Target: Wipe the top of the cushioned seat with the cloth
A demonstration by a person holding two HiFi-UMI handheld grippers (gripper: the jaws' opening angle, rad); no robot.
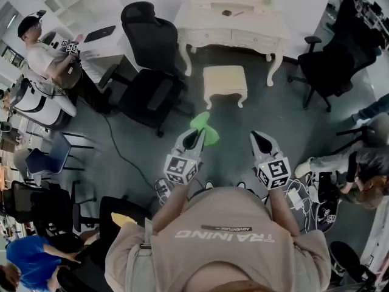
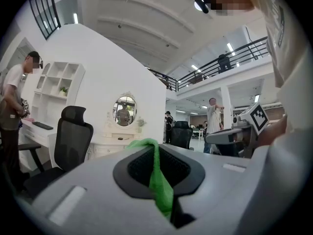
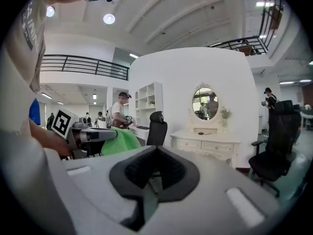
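The cushioned seat [image 1: 225, 79] is a small cream stool on the floor in front of a cream vanity table [image 1: 234, 29]. It lies well ahead of both grippers and shows in neither gripper view. My left gripper [image 1: 196, 135] is held in the air, shut on a bright green cloth [image 1: 205, 128]. In the left gripper view the cloth [image 2: 159, 180] runs as a strip pinched between the jaws of the left gripper [image 2: 157, 153]. My right gripper [image 1: 259, 136] hovers level beside it, shut with nothing between the jaws of the right gripper [image 3: 154, 168]. From the right gripper view the cloth [image 3: 120, 142] hangs off the left gripper [image 3: 94, 134].
A black office chair [image 1: 152, 72] stands left of the stool, another [image 1: 337, 56] at the far right. A cable [image 1: 124, 154] trails across the floor. A person [image 1: 45, 62] stands at a white desk at left; others sit at right and lower left.
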